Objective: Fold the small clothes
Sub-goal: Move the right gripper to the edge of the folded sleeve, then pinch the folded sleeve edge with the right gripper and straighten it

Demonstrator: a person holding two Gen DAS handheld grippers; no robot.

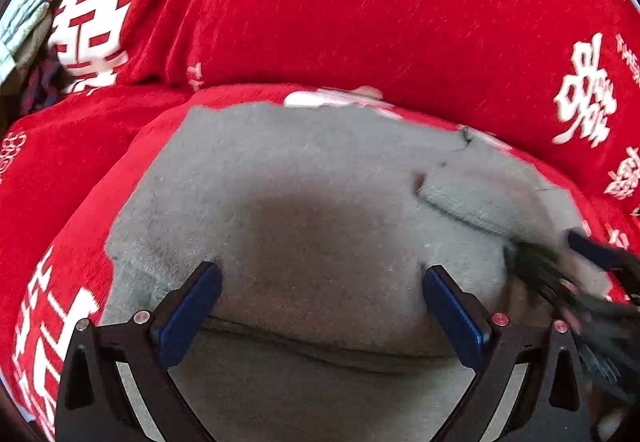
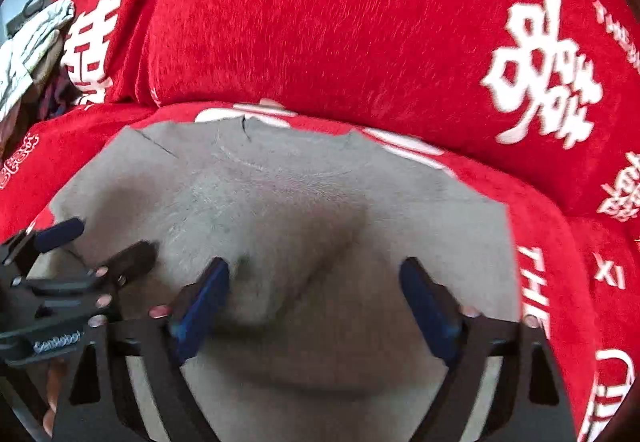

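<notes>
A small grey garment (image 2: 288,202) lies spread flat on the seat of a sofa covered in a red plush throw (image 1: 360,2) printed with white characters. Only the right wrist view shows its rounded neckline (image 2: 280,158), which points toward the sofa's back cushion; the left wrist view instead shows a sleeve (image 1: 472,198) folded in over the body near the seat's right edge. The fabric looks soft and fleecy.

The left tongs (image 1: 322,306) stand spread wide over the cloth, gripping nothing. The right tongs (image 2: 314,302) are likewise parted above the garment's lower middle, empty. Each view catches the other tool at its margin, blurred. A pale bundle of cloth (image 1: 28,14) sits at the sofa's far left, cut off and hard to identify.
</notes>
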